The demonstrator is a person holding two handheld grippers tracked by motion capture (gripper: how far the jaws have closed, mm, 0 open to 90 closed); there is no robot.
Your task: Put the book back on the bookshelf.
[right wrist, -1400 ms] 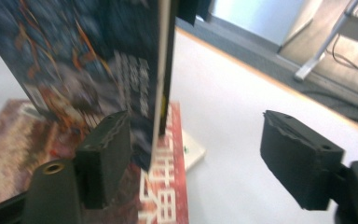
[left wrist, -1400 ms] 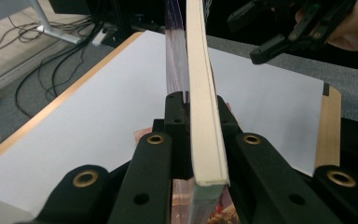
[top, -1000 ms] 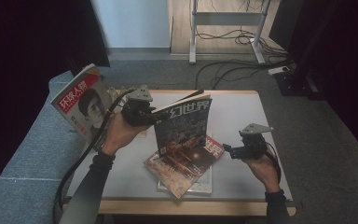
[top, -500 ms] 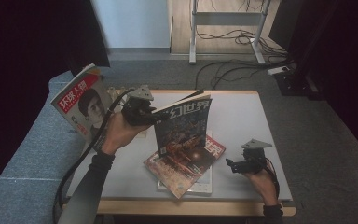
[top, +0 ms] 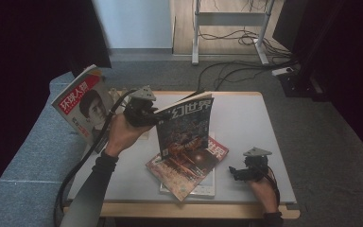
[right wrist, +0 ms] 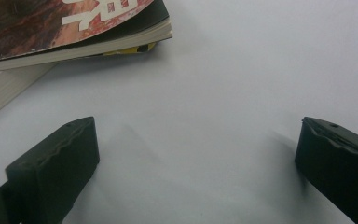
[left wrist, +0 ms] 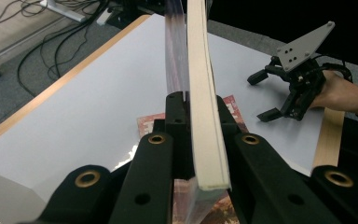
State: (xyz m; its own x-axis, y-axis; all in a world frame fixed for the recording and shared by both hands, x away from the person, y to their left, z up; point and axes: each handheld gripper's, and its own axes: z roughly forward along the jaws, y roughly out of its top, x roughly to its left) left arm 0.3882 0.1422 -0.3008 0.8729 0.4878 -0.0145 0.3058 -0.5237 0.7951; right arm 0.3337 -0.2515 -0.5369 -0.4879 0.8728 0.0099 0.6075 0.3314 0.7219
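My left gripper [top: 157, 115] is shut on the edge of a blue-covered magazine [top: 186, 125], which it holds upright above the white table [top: 246, 118]. In the left gripper view the jaws [left wrist: 196, 100] clamp its cream page block [left wrist: 204, 107]. Under it, a stack of magazines [top: 191, 165] with a red cover on top lies flat. My right gripper [top: 237, 173] sits low over the table just right of the stack, its jaws having just been opening, with nothing between them. The right gripper view has the wide-open gripper [right wrist: 196, 154] over bare tabletop, the stack's corner [right wrist: 74, 32] beyond.
A red-titled magazine [top: 82, 109] with a portrait leans against the blue-grey sofa [top: 23, 156] left of the table. Cables [top: 227, 71] and a metal desk frame [top: 196, 33] lie on the floor beyond the far edge. Dark equipment [top: 307, 42] stands at the back right.
My right gripper has sunk toward the tabletop and nearer the front edge, and its jaws have spread wider. The left gripper and its magazine have stayed put.
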